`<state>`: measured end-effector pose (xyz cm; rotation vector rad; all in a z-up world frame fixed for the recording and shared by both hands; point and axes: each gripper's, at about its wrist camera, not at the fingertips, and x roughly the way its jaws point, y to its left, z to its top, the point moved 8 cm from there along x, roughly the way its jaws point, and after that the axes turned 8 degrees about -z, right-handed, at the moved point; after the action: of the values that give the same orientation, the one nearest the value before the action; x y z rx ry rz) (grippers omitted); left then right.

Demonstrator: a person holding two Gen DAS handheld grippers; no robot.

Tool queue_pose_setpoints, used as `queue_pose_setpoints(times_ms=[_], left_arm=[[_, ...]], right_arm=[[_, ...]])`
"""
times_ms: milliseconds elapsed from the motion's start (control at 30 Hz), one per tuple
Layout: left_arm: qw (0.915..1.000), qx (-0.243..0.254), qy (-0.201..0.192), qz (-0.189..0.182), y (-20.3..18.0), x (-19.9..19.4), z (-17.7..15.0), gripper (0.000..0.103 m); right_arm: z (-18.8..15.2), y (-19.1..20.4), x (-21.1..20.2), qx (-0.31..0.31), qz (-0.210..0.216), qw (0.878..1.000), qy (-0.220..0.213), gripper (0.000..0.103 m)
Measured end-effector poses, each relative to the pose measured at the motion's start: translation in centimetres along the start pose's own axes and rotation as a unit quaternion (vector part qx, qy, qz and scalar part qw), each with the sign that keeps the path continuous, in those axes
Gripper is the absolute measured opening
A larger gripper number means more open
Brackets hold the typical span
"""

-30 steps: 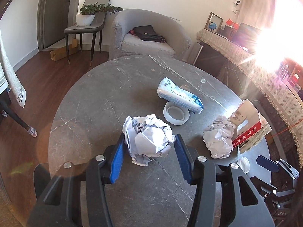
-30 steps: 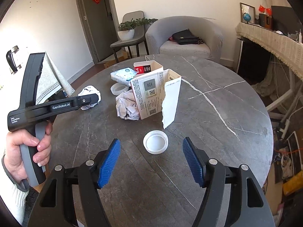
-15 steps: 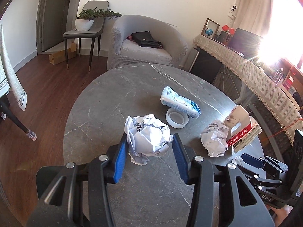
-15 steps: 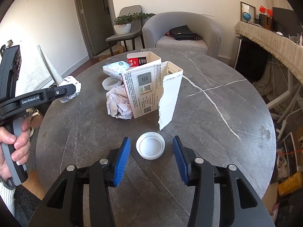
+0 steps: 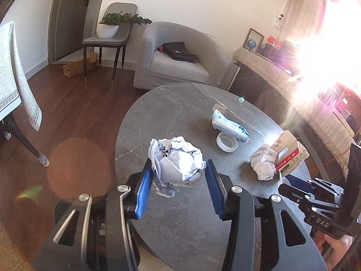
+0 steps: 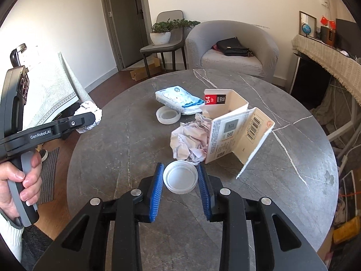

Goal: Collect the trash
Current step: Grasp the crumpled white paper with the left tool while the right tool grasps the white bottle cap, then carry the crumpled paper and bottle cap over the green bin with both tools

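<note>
A crumpled white paper ball [image 5: 178, 158] sits between the blue pads of my left gripper [image 5: 178, 174], which is shut on it and holds it above the dark round table [image 5: 171, 113]. In the right wrist view that left gripper [image 6: 90, 118] hangs off the table's left edge with the paper ball [image 6: 90, 110]. My right gripper [image 6: 180, 180] is closing on a white lid [image 6: 180, 176]; both pads touch its rim. A second crumpled paper [image 6: 189, 140] and a torn card box [image 6: 232, 133] lie just beyond the lid.
A tissue pack [image 6: 178, 99] rests on a translucent ring [image 6: 168, 116] near the table's middle. A grey armchair [image 6: 232, 45] and a chair with a potted plant [image 6: 162, 33] stand behind the table. A cloth-covered table [image 5: 13, 74] is at the left.
My left gripper drew back and rose with the paper ball, which now hangs near the table's edge. My right jaws came in from wide apart onto the white lid.
</note>
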<state>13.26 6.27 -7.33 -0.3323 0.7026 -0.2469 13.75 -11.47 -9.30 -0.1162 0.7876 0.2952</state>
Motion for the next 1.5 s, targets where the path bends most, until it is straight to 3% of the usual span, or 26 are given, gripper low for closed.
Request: queue_pose_setpoints(times_ms=[300,667,1067,1500], left_arm=[[0.9998,-0.009,-0.008,0.015,2.7,-2.4,-0.1,0.049],[0.998,-0.039,0.01,0.049,8.2,-4.5,-0.9,0.049],[0.9931,-0.054,0.075,0.072,12.8,-3.8,-6.1,0.049],[0.9793,-0.092,0.156,0.092,17.7,-1.8,-12.9,0.049]], right_arm=[[1.4,3.8,0.0,-0.022,0.025,0.999,-0.01,0.031],[3.2,9.6,0.1,-0.047,0.06,0.997,-0.017,0.031],[3.6,15.0,1.4,-0.067,0.094,0.993,-0.004,0.031],[3.7,20.8,2.5,-0.101,0.129,0.986,0.011,0.031]])
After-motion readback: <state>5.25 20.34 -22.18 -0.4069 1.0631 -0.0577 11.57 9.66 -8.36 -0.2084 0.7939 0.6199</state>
